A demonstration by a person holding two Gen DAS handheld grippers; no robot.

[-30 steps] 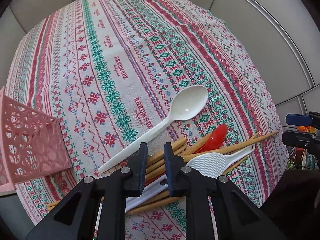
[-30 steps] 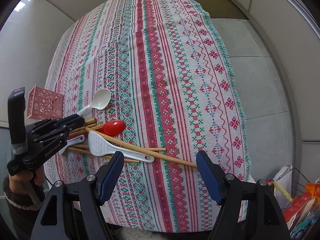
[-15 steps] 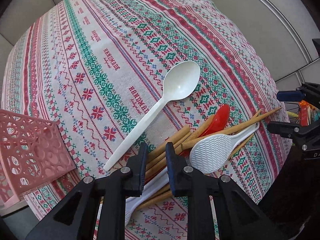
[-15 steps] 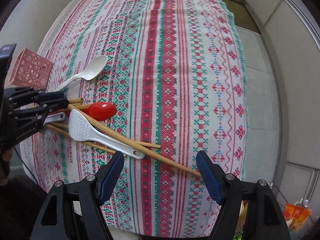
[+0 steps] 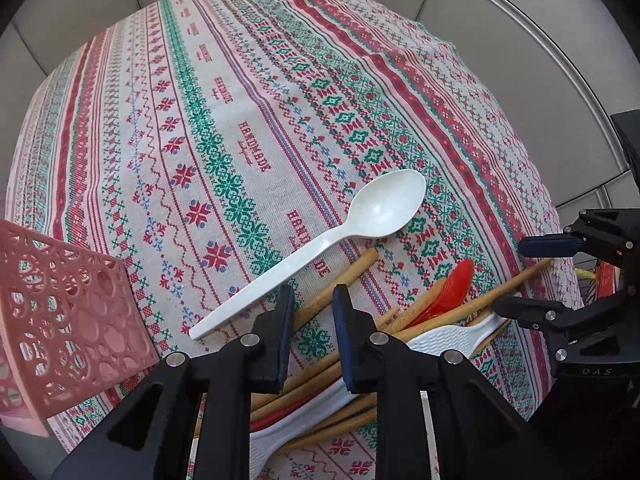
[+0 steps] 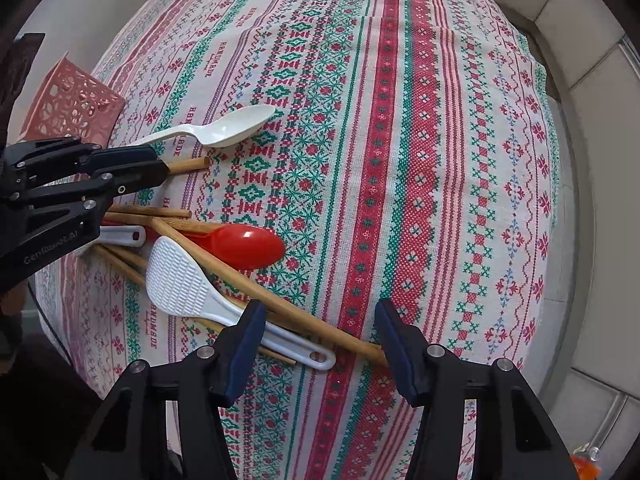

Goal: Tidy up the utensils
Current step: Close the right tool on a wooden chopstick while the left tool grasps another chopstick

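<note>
Utensils [image 6: 208, 264] lie heaped on the table [image 6: 420, 160]; left tongs [image 5: 314, 300] straddle a chopstick [image 5: 340, 280] unpinched, right tongs [image 6: 318, 312], closing, stand spread above handles.

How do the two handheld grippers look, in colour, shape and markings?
Both are matte black plastic with silver rivets at the pivots and flat dark blue pads inside the fingers. The left gripper has two angular fingers; seen from the right wrist its body carries pale lettering, partly unreadable. The right gripper looks the same; from the left wrist its body shows small pale letters.
</note>
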